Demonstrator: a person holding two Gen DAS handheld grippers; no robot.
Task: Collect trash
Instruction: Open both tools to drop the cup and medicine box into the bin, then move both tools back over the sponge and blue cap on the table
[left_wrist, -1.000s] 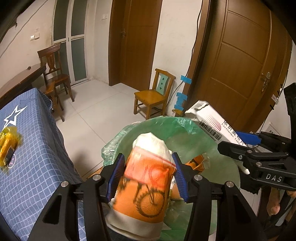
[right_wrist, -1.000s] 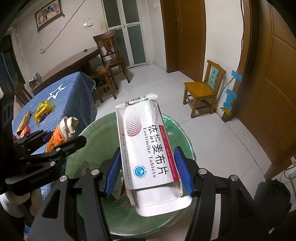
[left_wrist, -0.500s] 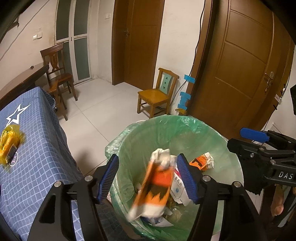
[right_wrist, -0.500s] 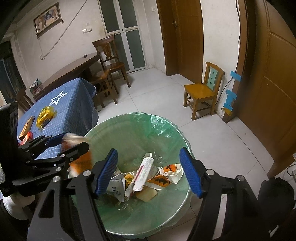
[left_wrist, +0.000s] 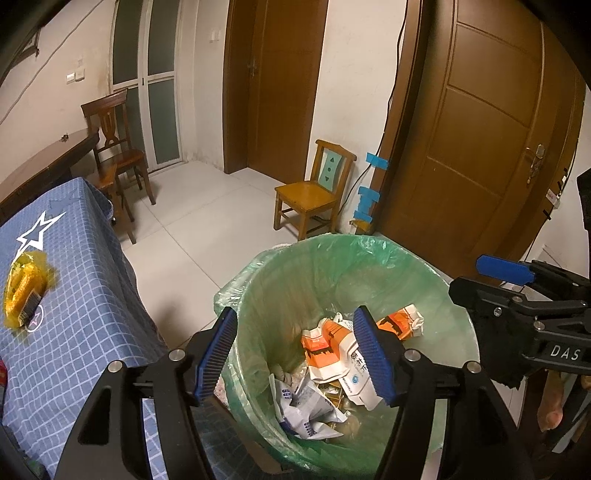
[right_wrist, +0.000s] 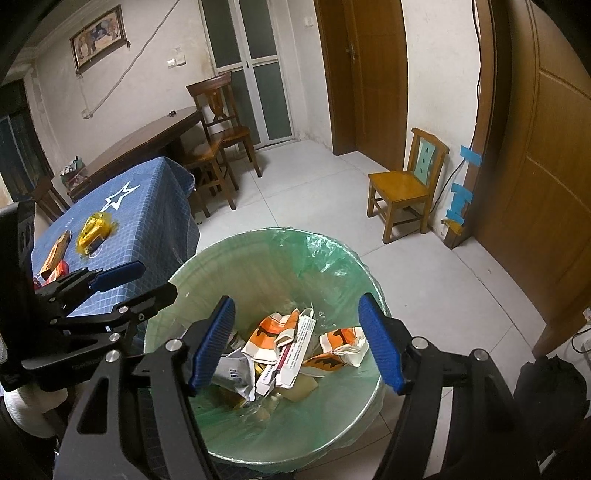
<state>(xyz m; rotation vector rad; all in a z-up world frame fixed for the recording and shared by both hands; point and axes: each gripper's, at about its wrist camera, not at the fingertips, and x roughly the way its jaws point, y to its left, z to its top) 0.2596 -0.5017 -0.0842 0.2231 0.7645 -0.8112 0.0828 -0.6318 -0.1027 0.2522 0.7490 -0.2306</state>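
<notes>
A bin lined with a green bag (left_wrist: 317, 273) (right_wrist: 258, 251) stands on the floor beside the table. Inside lie an orange-and-white crumpled cup (left_wrist: 321, 341) (right_wrist: 269, 332), a white tablet box (left_wrist: 360, 380) (right_wrist: 291, 350) and other wrappers. My left gripper (left_wrist: 295, 356) hangs open over the bin's left part, nothing between its blue pads. My right gripper (right_wrist: 295, 345) hangs open over the bin's middle, also with nothing in it. On the blue checked tablecloth (left_wrist: 66, 332) (right_wrist: 147, 206) rest a yellow wrapper (left_wrist: 22, 288) (right_wrist: 92, 230) and an orange packet (right_wrist: 55, 254).
A small yellow wooden chair (left_wrist: 314, 188) (right_wrist: 406, 184) stands by the wall near blue tape strips. Brown doors (left_wrist: 480, 129) fill the right side. A dark wooden chair (right_wrist: 221, 125) and dark table (right_wrist: 140, 147) stand behind the blue table. A black bag (right_wrist: 546, 391) lies at lower right.
Both grippers opened. The orange cup dropped from the left one and the white tablet box from the right one; both now lie in the bin.
</notes>
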